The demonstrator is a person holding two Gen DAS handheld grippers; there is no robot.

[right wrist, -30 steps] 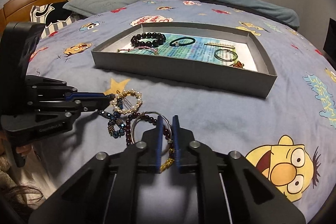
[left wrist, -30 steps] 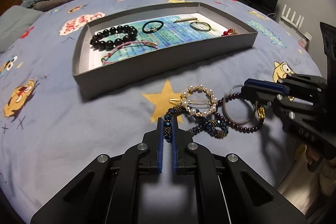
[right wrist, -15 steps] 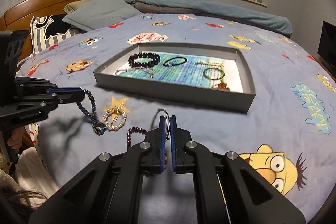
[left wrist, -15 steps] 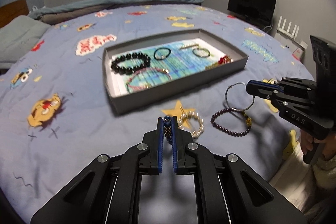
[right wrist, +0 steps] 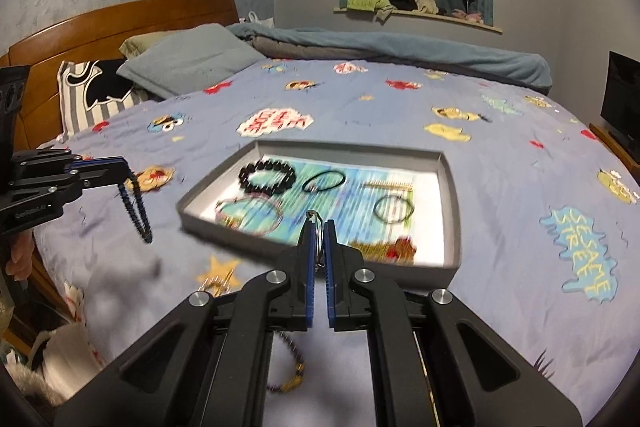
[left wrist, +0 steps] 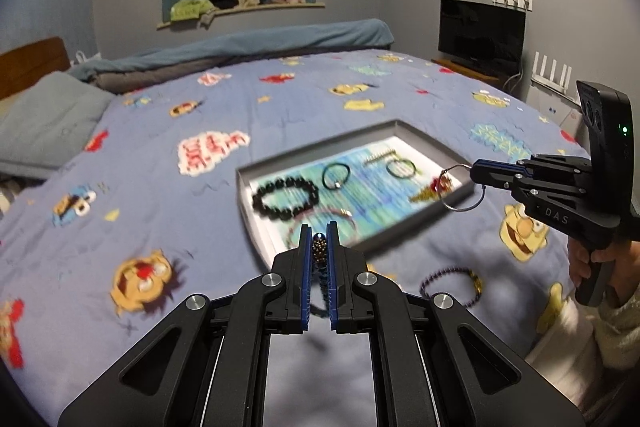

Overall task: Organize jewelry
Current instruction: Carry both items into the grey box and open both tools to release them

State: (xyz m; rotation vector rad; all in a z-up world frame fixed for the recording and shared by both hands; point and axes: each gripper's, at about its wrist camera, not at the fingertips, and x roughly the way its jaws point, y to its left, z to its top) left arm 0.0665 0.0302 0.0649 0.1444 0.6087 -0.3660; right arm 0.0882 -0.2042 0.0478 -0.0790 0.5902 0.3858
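Ahead of both raised grippers sits the tray (right wrist: 448, 171): we now carry the beaded bracelet (right wrist: 134, 205) left, wire hoop (left wrist: 460, 189) right, clamped.

You are working in dim, cool indoor light. Motion blur is smearing the grey tray (left wrist: 430, 141) and the bedsheet (right wrist: 500, 163) prints in both views. Fisheye distortion is bending the room's edges, and black vignetting is filling the corners.

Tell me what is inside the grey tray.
Inside the grey tray: black bead bracelet, black cord bracelet, gold bar, dark ring, pink bracelet, red-gold piece. The right gripper covers part.
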